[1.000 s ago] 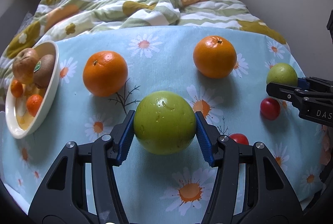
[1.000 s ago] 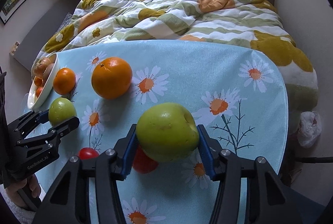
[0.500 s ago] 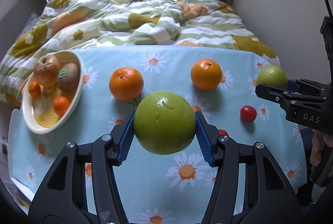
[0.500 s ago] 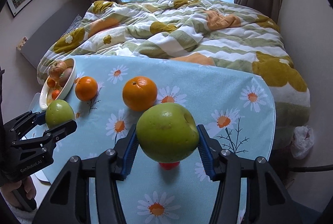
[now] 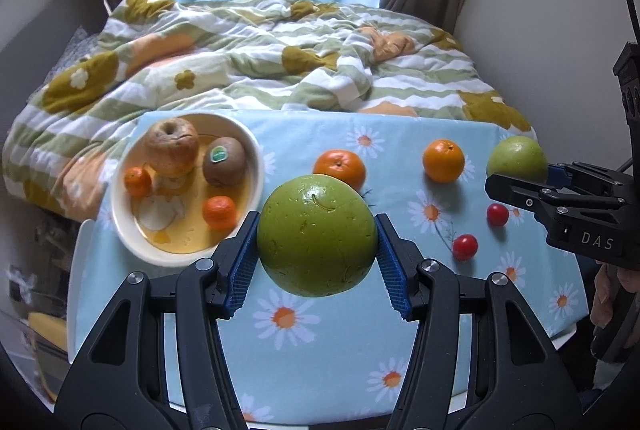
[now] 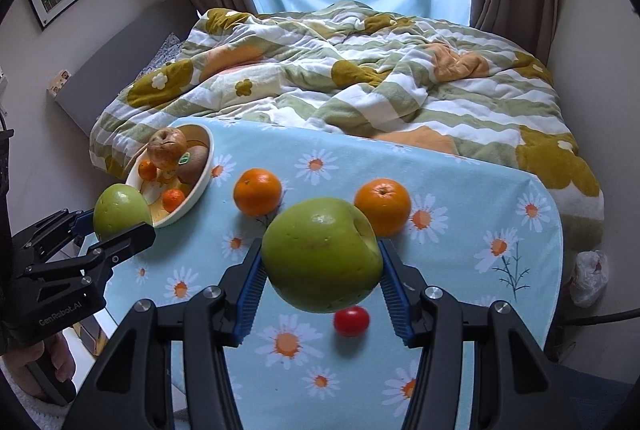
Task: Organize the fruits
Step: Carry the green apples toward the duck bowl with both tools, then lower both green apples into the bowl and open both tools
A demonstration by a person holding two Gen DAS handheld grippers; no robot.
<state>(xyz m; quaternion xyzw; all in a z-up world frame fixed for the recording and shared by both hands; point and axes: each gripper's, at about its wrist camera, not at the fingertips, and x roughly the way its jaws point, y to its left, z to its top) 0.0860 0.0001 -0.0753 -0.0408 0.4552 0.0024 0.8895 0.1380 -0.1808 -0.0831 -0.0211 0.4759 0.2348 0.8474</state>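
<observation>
My left gripper (image 5: 316,236) is shut on a green apple (image 5: 316,234) and holds it high above the table, just right of a cream bowl (image 5: 248,150). The bowl holds a brown apple (image 5: 171,147), a kiwi (image 5: 224,161) and two small mandarins. My right gripper (image 6: 320,258) is shut on a second green apple (image 6: 320,254), also raised; it shows at the right of the left wrist view (image 5: 517,159). Two oranges (image 5: 340,168) (image 5: 443,160) and two cherry tomatoes (image 5: 465,247) (image 5: 497,215) lie on the daisy tablecloth (image 5: 320,350).
A bed with a striped flower quilt (image 5: 280,62) lies behind the table. A wall (image 5: 540,10) stands to the right, curtains and a window at the back. A white plastic bag (image 6: 588,272) lies on the floor right of the table.
Both grippers have risen well above the table with their apples. The left one has shifted toward the bowl, which now sits closer to centre.
</observation>
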